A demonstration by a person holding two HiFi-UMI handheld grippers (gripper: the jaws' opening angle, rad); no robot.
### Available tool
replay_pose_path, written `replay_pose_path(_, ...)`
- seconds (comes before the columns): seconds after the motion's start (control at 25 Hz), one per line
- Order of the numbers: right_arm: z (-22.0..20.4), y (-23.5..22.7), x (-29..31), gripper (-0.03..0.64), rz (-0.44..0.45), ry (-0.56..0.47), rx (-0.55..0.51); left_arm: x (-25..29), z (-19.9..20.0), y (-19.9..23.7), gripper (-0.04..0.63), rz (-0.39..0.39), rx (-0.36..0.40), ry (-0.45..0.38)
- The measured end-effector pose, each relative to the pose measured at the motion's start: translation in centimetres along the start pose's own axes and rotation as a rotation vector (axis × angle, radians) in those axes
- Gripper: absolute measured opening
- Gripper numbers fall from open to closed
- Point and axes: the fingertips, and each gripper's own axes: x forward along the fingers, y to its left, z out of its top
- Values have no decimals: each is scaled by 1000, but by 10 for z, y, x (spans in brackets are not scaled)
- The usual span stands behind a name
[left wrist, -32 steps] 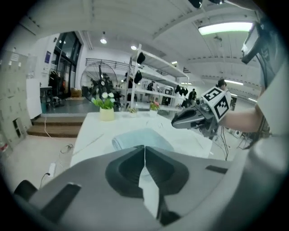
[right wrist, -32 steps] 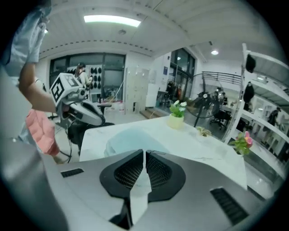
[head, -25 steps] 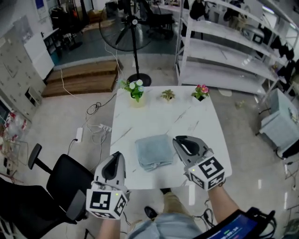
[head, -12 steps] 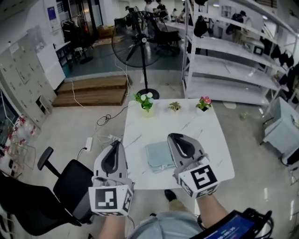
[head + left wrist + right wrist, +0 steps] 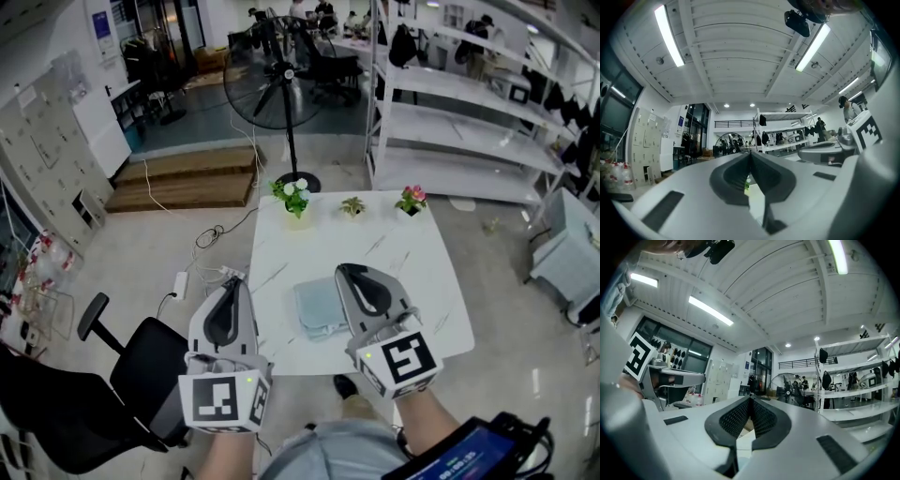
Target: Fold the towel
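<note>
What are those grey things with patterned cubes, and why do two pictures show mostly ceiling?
No robot here: a person holds a two-jaw claw in each hand, and the cubes are part of them. The head view looks down from the person's head at the left claw, the right claw and a white table. On it lie a folded grey-blue towel and three small potted plants along the far edge. The two gripper views come from cameras riding on the claws, looking along their jaws; held about level, they catch room and ceiling. Both claws are shut and empty.
</note>
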Motion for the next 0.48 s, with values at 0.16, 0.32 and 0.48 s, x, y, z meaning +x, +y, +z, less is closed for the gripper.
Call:
replay_pose_path(0.16, 5, 1, 0, 15, -4, -15, -3, 0, -1, -2, 8, -8, 3, 2)
replay_pose_path(0.32, 8, 3, 0, 16, -2, -32, -8, 0, 0, -3, 8, -11, 5, -5)
replay_pose_path(0.48, 9, 4, -2, 16, 1, -35, -11, -1, -1, -6, 8, -12, 4, -4)
